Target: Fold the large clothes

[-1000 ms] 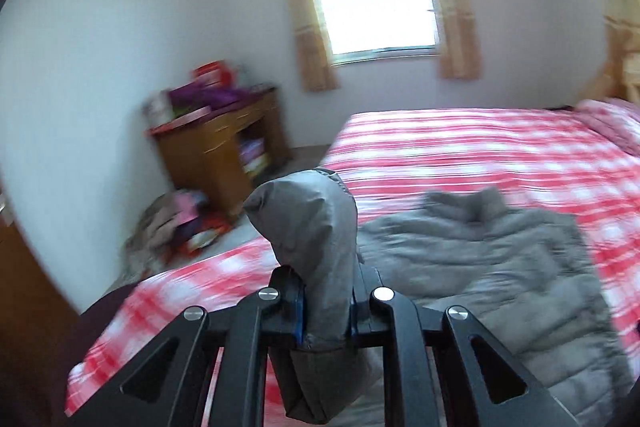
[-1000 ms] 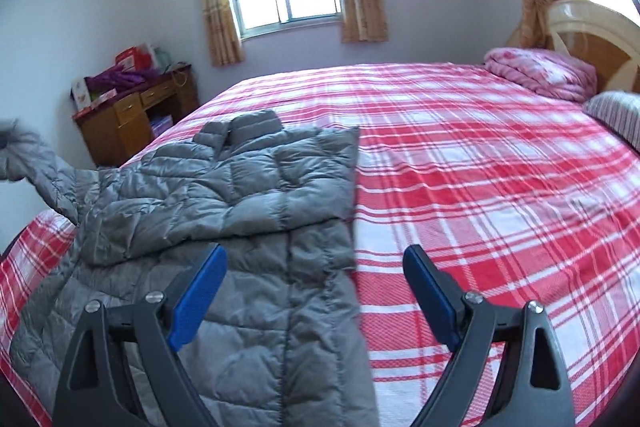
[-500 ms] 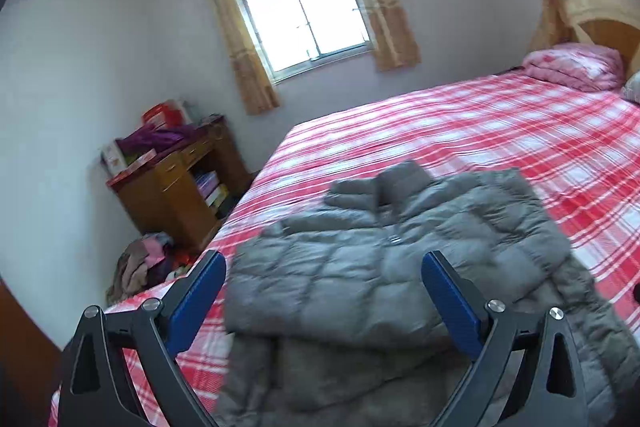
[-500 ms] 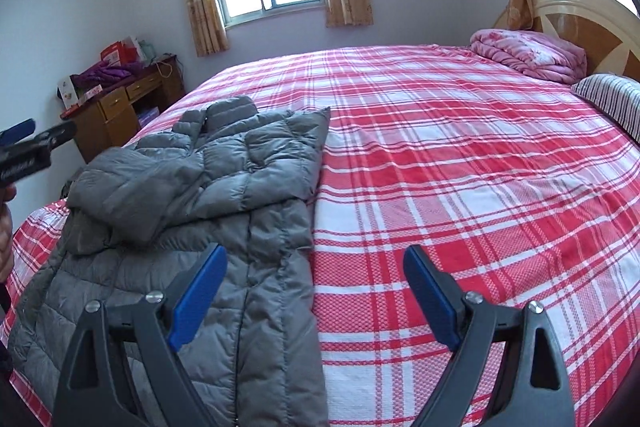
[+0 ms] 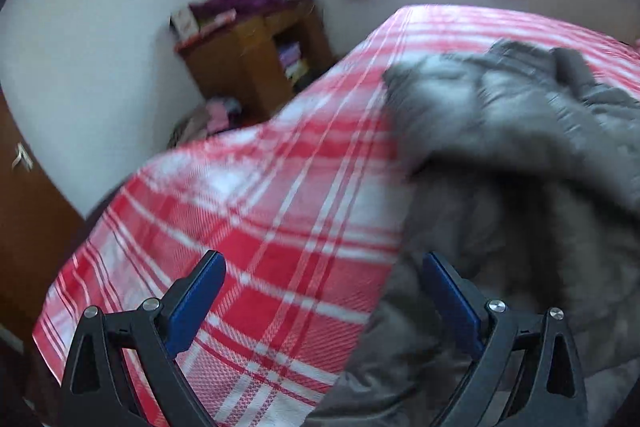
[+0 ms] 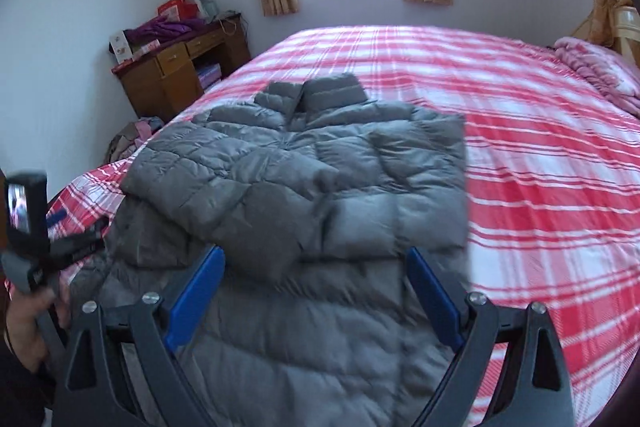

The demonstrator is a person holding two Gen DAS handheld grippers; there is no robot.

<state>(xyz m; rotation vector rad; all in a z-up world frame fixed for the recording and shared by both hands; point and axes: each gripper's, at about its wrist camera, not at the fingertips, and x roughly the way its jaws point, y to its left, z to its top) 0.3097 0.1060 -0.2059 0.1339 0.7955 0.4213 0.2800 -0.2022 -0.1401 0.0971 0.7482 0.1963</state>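
A: Where's the grey puffer jacket (image 6: 304, 187)?
B: Flat on the red plaid bed (image 6: 540, 167), both sleeves folded across its chest.
A: The grippers?
B: Left gripper (image 5: 324, 301) gapes wide over the jacket's edge, empty; right gripper (image 6: 314, 297) likewise, above its hem.

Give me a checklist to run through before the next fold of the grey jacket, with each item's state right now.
1. Left tongs open and empty: ok.
2. Right tongs open and empty: ok.
3. Both sleeves folded in across the grey jacket: ok.
4. Jacket lying wholly on the plaid bed: cannot tell; its near hem is hidden behind the tongs.
5. Left tongs lined up on the jacket's edge: not ok; mostly bare sheet lies between the pads, the edge close by one of them.
6. Free bed beyond the collar: ok.
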